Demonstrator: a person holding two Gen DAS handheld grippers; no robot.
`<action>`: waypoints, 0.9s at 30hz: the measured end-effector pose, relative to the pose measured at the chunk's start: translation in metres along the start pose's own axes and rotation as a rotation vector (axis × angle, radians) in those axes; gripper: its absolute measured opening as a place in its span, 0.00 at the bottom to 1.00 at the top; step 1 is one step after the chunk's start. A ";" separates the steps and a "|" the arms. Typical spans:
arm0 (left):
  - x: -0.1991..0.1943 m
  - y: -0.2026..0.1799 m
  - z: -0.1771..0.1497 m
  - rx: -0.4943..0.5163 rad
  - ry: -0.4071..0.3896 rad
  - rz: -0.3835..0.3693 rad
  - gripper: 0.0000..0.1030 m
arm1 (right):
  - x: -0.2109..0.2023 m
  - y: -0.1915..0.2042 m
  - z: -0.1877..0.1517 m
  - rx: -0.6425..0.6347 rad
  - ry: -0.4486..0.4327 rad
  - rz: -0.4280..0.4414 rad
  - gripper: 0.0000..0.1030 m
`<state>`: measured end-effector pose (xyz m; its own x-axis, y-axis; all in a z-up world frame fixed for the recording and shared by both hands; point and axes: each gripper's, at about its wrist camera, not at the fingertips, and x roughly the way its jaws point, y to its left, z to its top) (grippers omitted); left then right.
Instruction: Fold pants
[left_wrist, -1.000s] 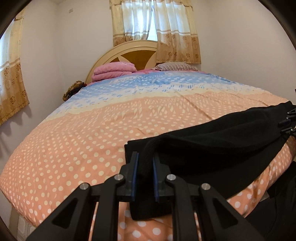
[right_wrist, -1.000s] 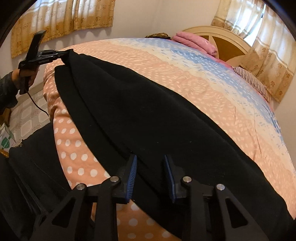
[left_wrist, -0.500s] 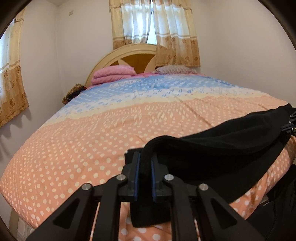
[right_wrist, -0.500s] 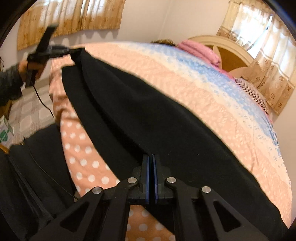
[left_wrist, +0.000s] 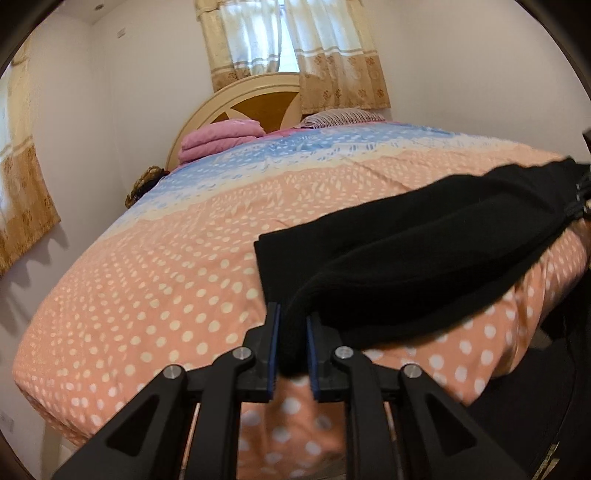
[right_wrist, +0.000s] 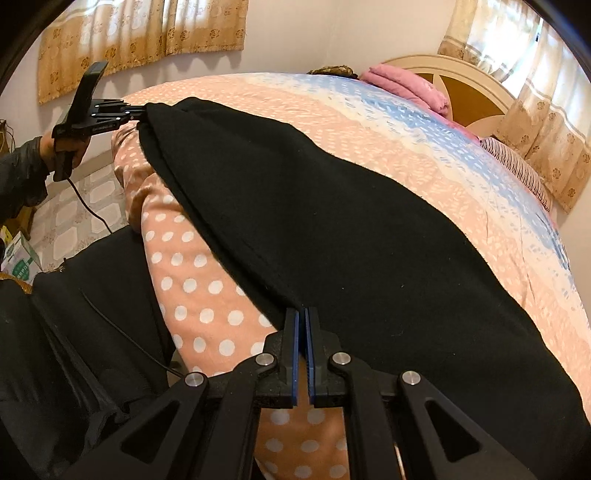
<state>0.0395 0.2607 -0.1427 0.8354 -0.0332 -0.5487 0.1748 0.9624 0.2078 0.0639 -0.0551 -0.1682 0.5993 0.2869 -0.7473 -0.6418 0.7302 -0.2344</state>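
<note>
Pants, black, are stretched along the near edge of the bed. One end is pinched between the left gripper pads, whose jaws have just been opening slightly; the other is clamped in the fully closed right gripper.

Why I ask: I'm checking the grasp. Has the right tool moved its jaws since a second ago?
Yes. The right tool has shut: its jaws, earlier apart over the polka-dot bedspread, came inward and now pinch the black pants at the edge.
</note>
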 end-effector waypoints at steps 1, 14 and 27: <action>-0.001 0.000 -0.001 0.016 0.007 0.014 0.19 | 0.001 0.000 -0.001 -0.004 0.001 0.001 0.03; -0.048 0.045 -0.018 -0.107 -0.005 0.112 0.36 | -0.017 -0.015 -0.004 0.038 -0.020 0.068 0.06; 0.010 -0.079 0.060 -0.090 -0.107 -0.199 0.59 | 0.009 -0.019 0.004 0.117 0.022 0.082 0.07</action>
<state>0.0651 0.1685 -0.1159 0.8405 -0.2487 -0.4814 0.2986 0.9540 0.0284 0.0833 -0.0641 -0.1679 0.5358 0.3354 -0.7749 -0.6268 0.7728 -0.0989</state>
